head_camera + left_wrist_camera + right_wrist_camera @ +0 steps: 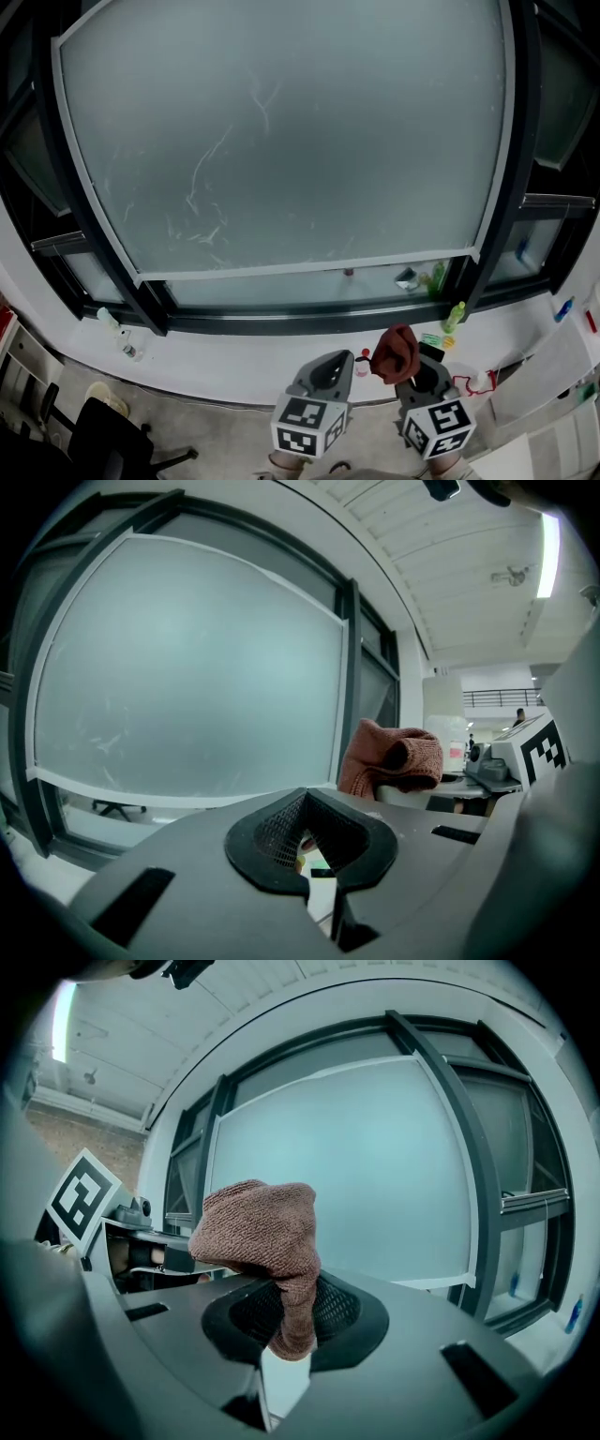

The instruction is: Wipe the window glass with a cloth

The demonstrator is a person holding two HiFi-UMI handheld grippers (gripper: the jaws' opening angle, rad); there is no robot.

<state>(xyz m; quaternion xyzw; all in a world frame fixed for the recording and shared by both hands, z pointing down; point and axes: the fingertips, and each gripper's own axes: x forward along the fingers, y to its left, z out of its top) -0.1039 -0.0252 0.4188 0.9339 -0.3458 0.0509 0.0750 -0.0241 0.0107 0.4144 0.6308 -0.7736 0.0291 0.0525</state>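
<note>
A large frosted window pane (281,131) in a dark frame fills the head view, with pale streaks across its lower left. It also shows in the left gripper view as window pane (187,677) and in the right gripper view as window pane (356,1166). My right gripper (410,367) is shut on a reddish-brown cloth (396,351), which bunches above the jaws as cloth (261,1241). My left gripper (333,367) hangs beside it, shut and empty; the cloth (392,759) shows to its right. Both are held well short of the glass.
A white sill (234,361) runs below the window. On it stand bottles at the left (110,322) and a green bottle (454,317) at the right. A black office chair (112,441) is at the lower left. White cabinets (553,403) stand at the right.
</note>
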